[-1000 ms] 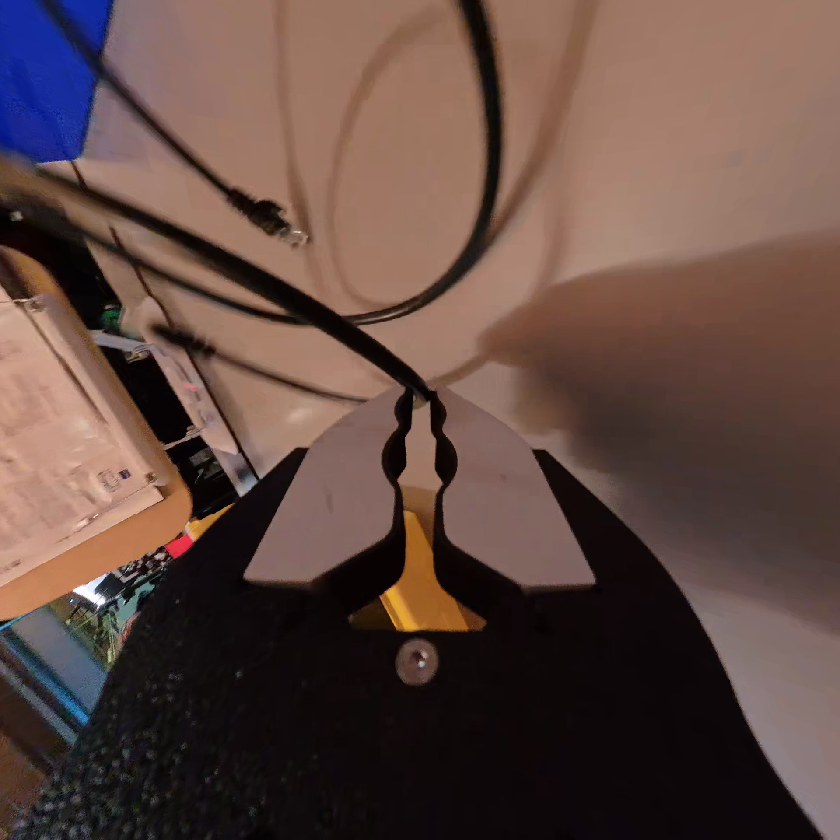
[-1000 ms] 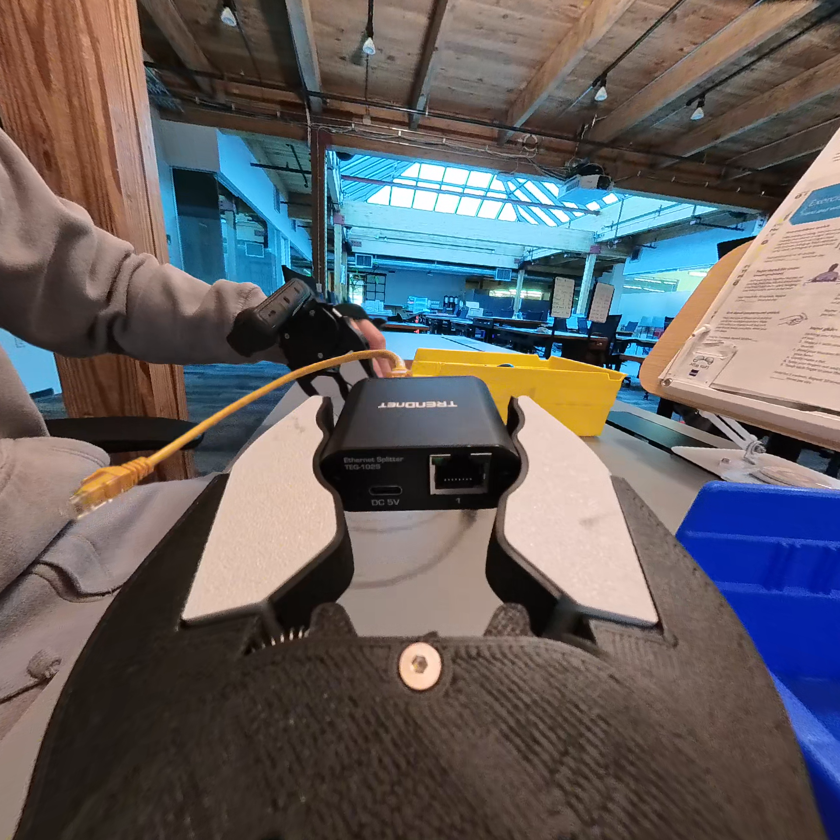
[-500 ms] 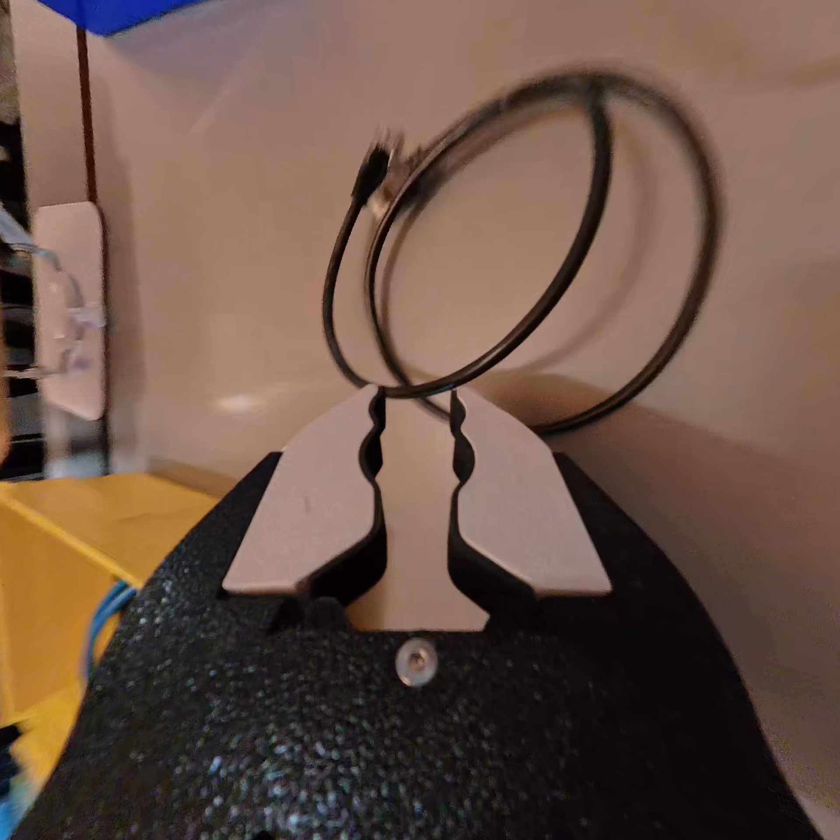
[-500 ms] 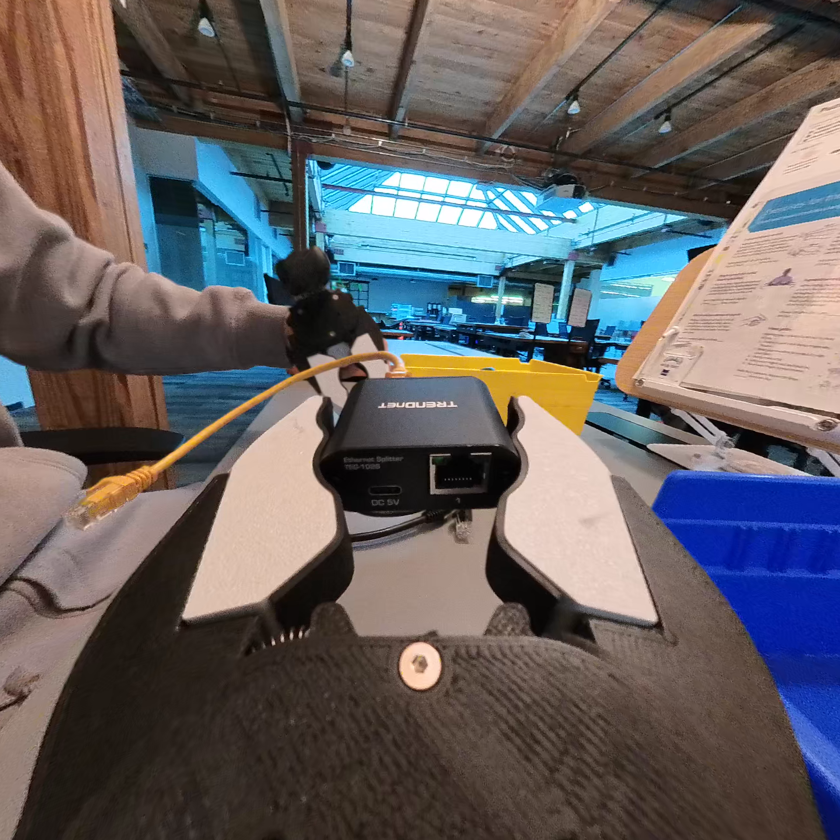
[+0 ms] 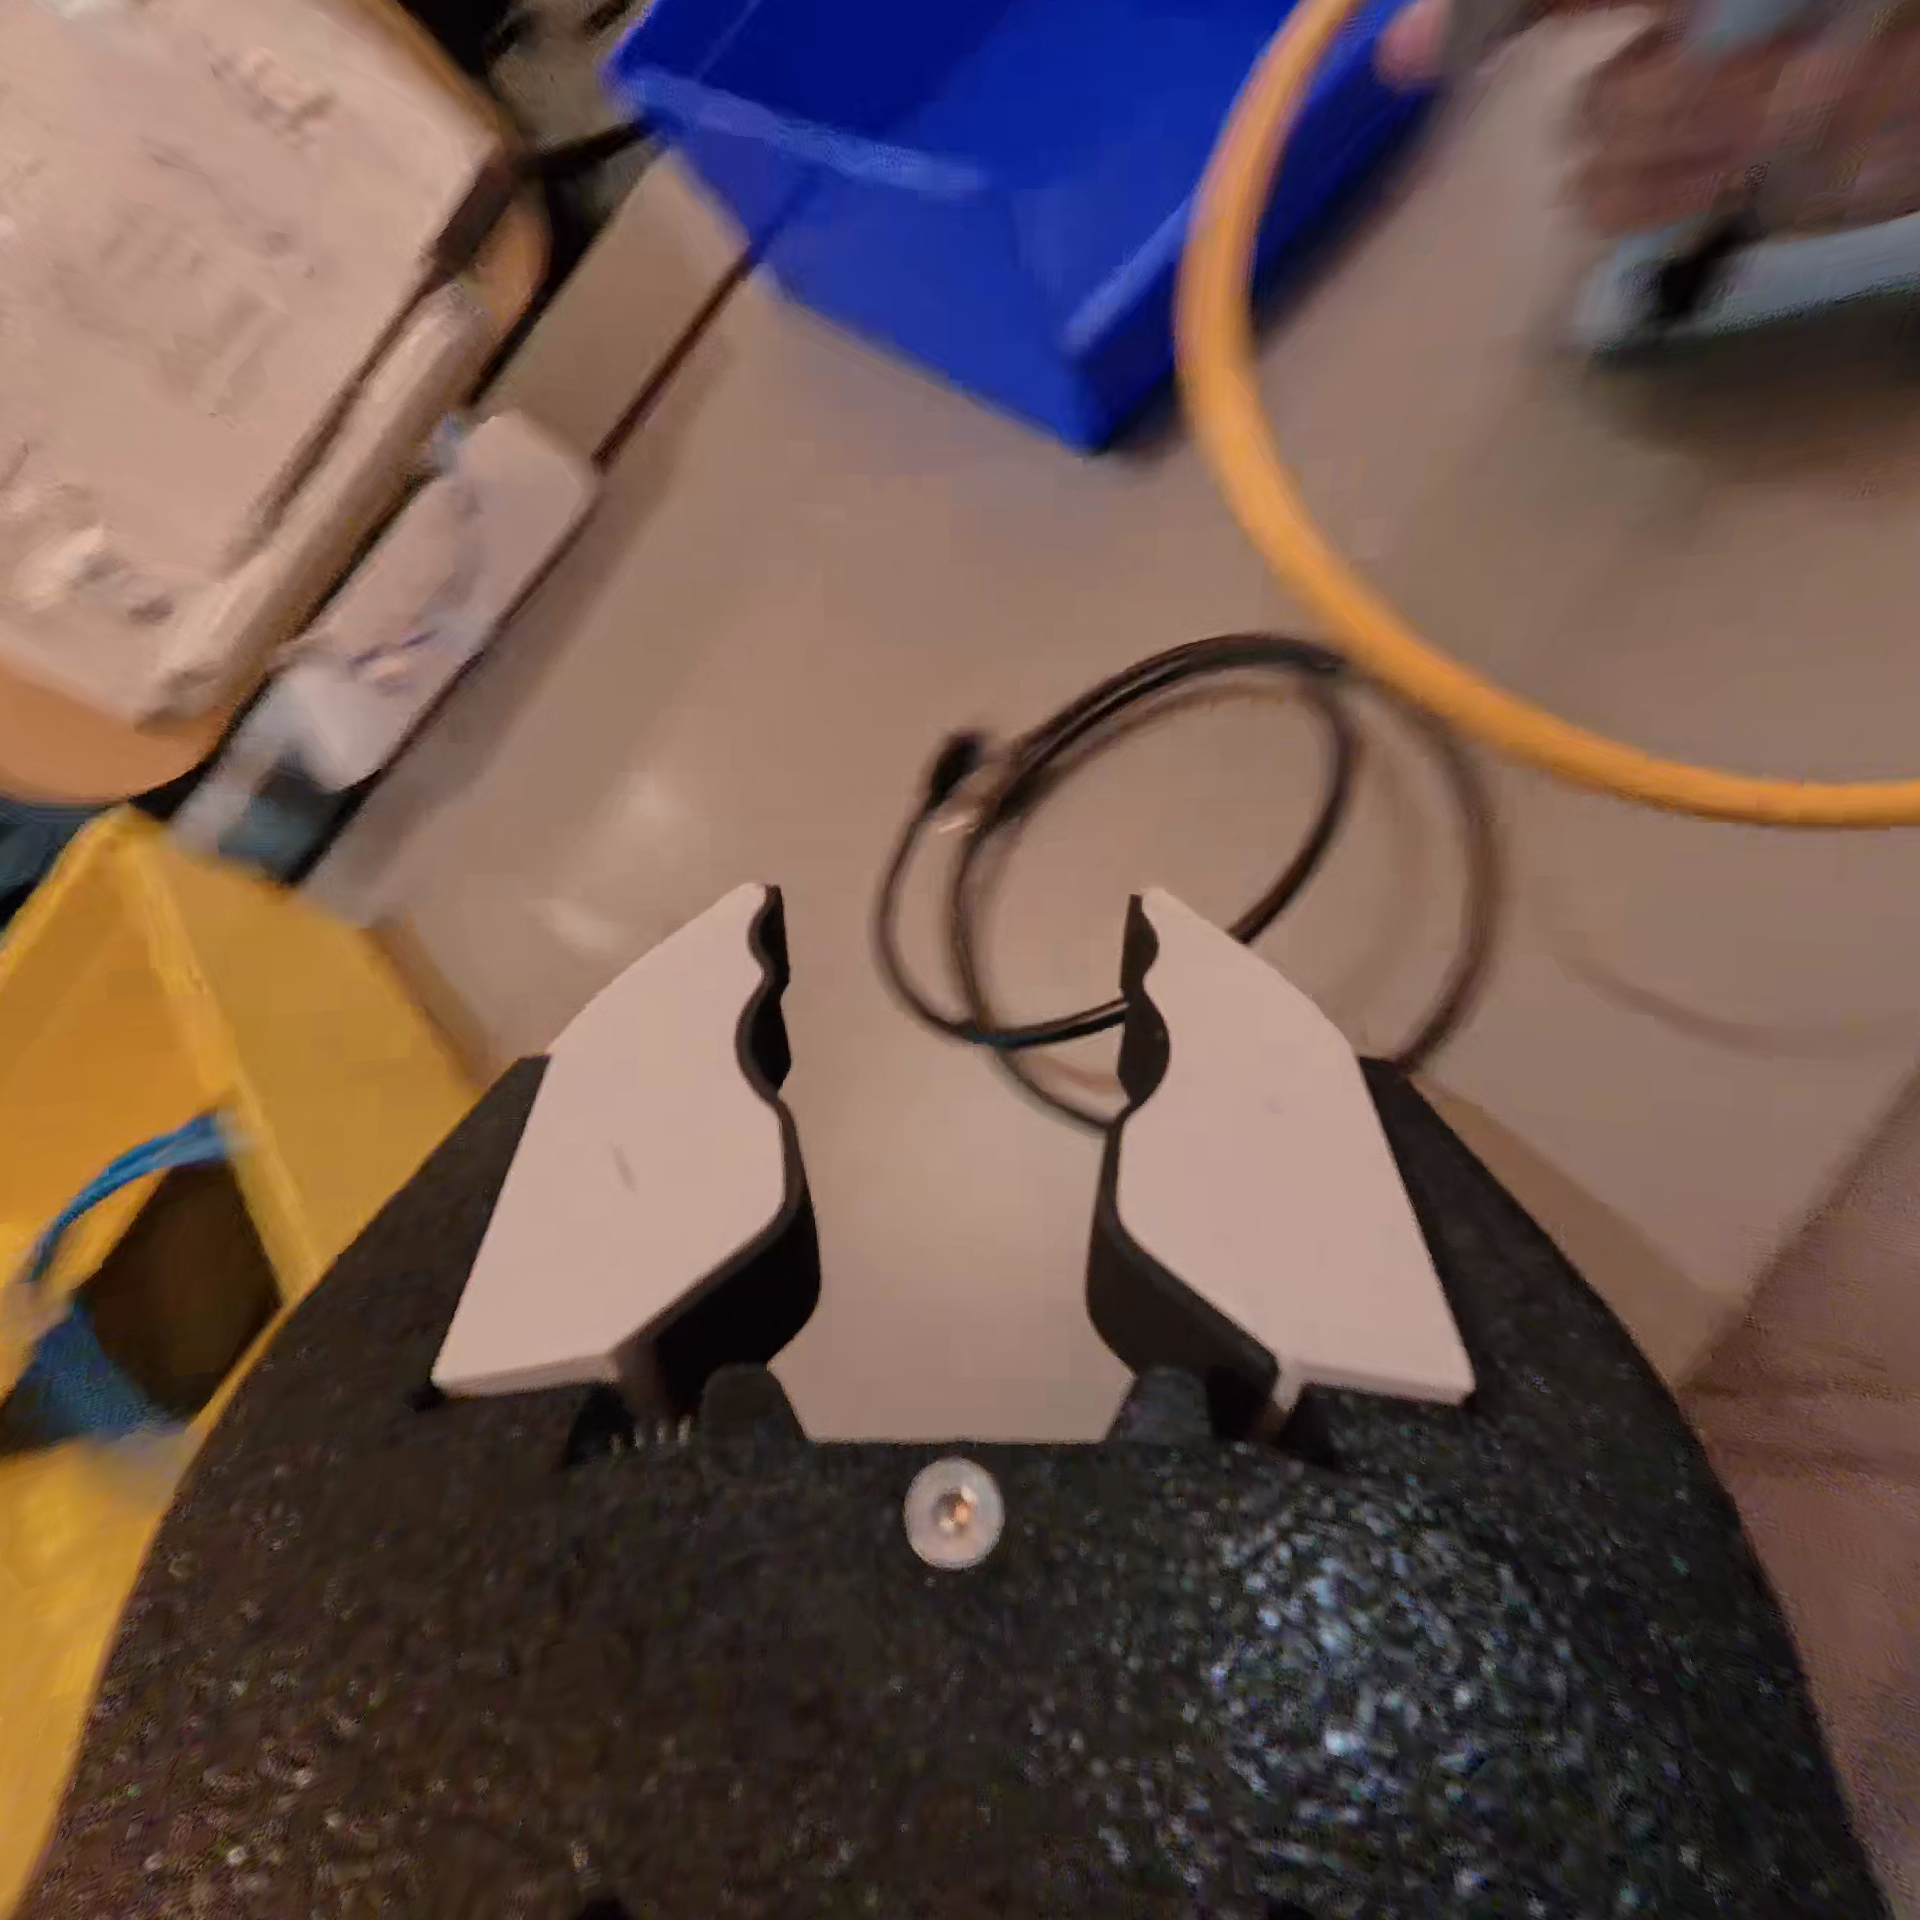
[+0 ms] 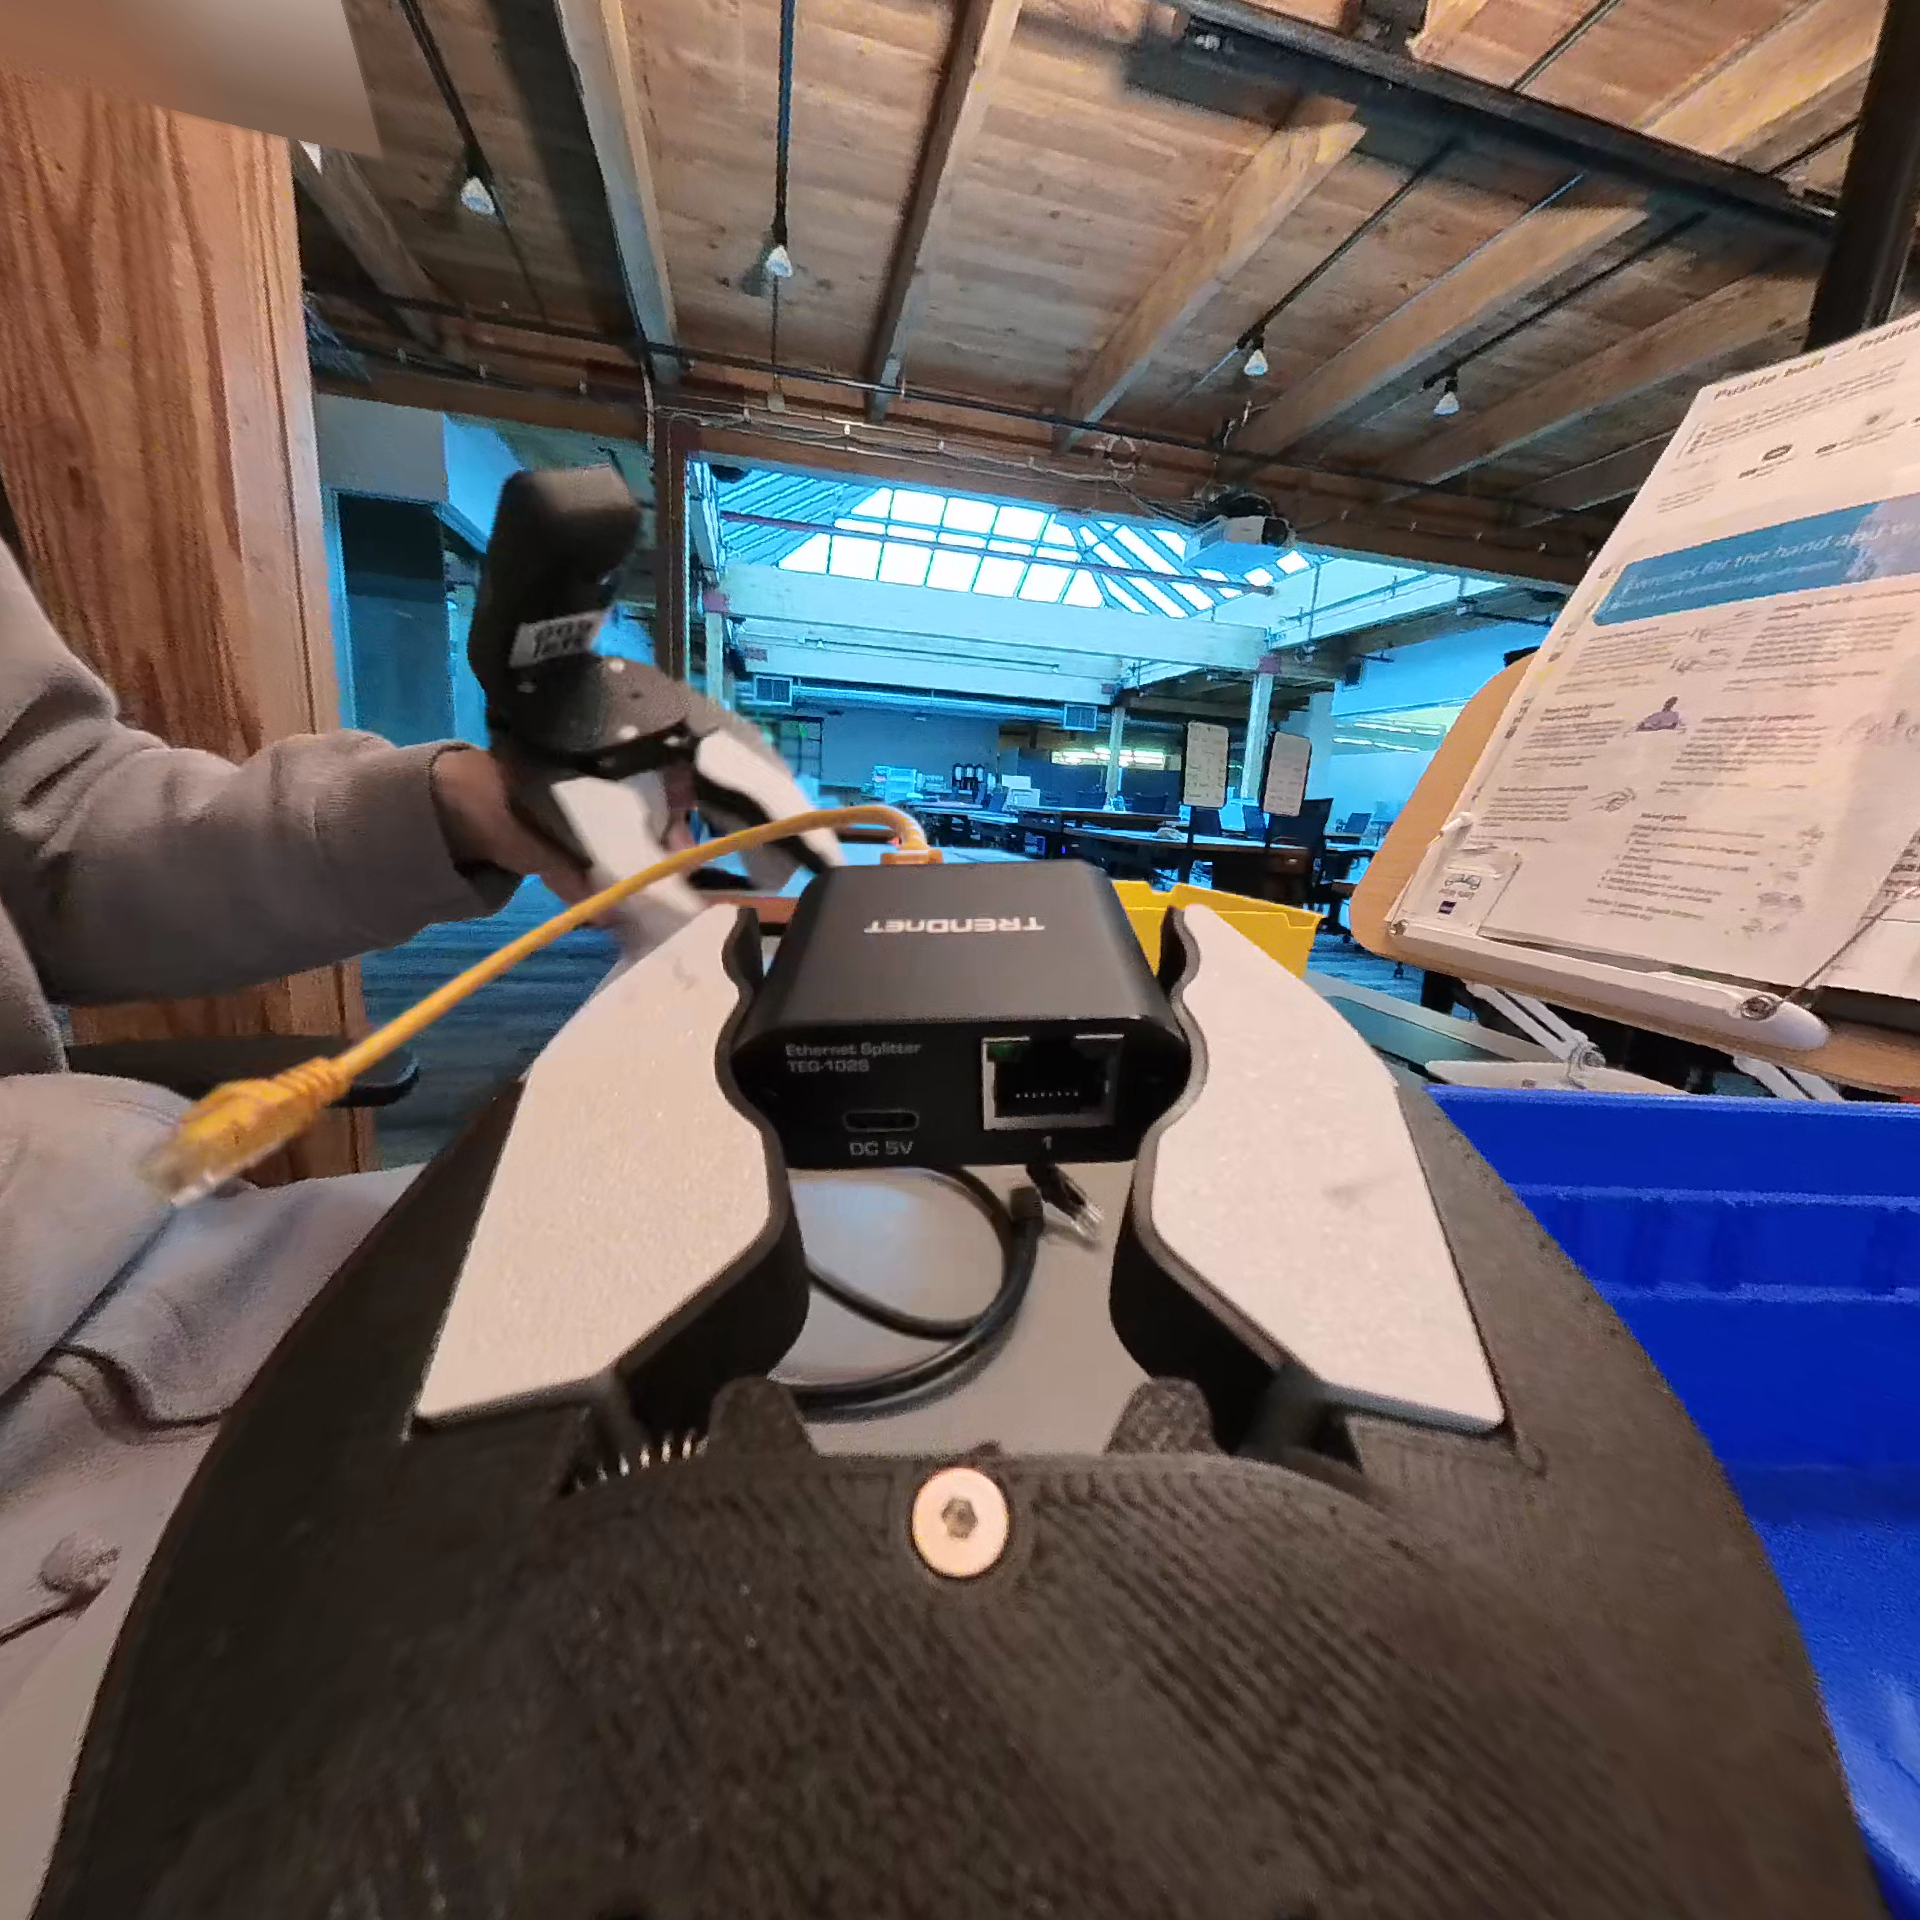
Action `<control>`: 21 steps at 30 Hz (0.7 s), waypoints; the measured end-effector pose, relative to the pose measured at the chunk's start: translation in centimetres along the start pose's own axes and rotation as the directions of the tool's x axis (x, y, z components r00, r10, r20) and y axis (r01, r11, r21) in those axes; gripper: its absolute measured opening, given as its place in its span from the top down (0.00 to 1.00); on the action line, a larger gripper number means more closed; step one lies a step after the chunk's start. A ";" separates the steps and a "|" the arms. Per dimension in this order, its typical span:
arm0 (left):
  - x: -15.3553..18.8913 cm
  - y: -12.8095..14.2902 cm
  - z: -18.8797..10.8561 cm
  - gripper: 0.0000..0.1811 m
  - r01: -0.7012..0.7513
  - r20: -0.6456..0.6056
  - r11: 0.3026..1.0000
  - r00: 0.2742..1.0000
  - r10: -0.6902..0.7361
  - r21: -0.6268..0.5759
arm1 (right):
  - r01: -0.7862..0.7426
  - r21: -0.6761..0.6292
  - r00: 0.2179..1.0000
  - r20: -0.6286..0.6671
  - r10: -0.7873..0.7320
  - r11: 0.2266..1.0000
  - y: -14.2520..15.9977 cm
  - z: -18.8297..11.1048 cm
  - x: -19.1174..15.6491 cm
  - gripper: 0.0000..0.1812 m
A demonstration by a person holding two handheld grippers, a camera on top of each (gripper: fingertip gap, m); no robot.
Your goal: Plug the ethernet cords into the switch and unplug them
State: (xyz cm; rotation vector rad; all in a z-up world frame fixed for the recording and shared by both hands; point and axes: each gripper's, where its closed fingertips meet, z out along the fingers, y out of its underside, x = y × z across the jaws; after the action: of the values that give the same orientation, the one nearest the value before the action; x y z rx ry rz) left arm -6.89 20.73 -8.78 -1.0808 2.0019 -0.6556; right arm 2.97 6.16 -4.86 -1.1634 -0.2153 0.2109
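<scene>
My right gripper (image 6: 961, 925) is shut on the black switch (image 6: 956, 1013) and holds it above the table. One ethernet port (image 6: 1051, 1081) faces the camera, empty. A yellow ethernet cord (image 6: 540, 945) is plugged into the switch's far side; its free plug (image 6: 223, 1138) hangs at the left. The yellow cord arcs through the left wrist view (image 5: 1340, 623). A black ethernet cord (image 5: 1195, 862) lies coiled on the table; it also shows under the switch (image 6: 977, 1320). My left gripper (image 5: 954, 904) is open and empty above the coil, and shows beyond the switch (image 6: 717, 821).
A blue bin (image 5: 987, 177) stands at the far side, also at the right in the right wrist view (image 6: 1704, 1299). A yellow bin (image 5: 156, 1039) holding a blue cord sits at the left. A document stand with papers (image 6: 1683, 779) is at the right. A grey sleeve (image 6: 187, 862) reaches in. The left gripper's tips are roughly 20 cm from the right gripper's.
My left gripper let go of the black cord, opened wide and drew back; the cord now lies coiled on the table. The right gripper keeps its hold on the switch.
</scene>
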 end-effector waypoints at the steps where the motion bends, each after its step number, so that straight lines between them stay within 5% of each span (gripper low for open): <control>1: 2.3 -0.1 0.1 0.66 -0.018 -0.108 0.999 0.994 0.020 0.028 | -0.003 0.010 1.000 0.002 0.003 1.000 -0.2 -0.1 0.1 0.60; 7: 8.8 4.7 4.6 0.63 -0.274 -0.284 0.958 0.928 0.243 -0.077 | -0.049 0.088 0.997 0.064 0.043 0.995 -1.4 -0.3 -0.6 0.60; 15: 11.5 4.1 6.9 0.83 0.038 -0.447 0.988 0.888 -0.103 -0.152 | -0.080 0.094 0.990 0.127 0.067 0.992 -1.5 -0.1 -1.5 0.59; 18: 10.8 3.9 7.6 0.97 0.055 -0.403 0.986 0.908 -0.114 -0.156 | -0.086 0.087 0.987 0.140 0.073 0.993 -1.3 0.1 -1.8 0.59; 21: 10.5 3.7 7.7 0.97 0.063 -0.407 0.986 0.905 -0.123 -0.157 | -0.078 0.080 0.989 0.130 0.067 0.994 -1.2 0.0 -1.7 0.59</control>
State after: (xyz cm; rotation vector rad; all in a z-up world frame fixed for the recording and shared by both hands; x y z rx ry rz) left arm -6.20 13.07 -19.87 -1.2037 2.4017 -0.8646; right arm 1.42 5.27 -3.81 -1.0756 -0.2743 0.3557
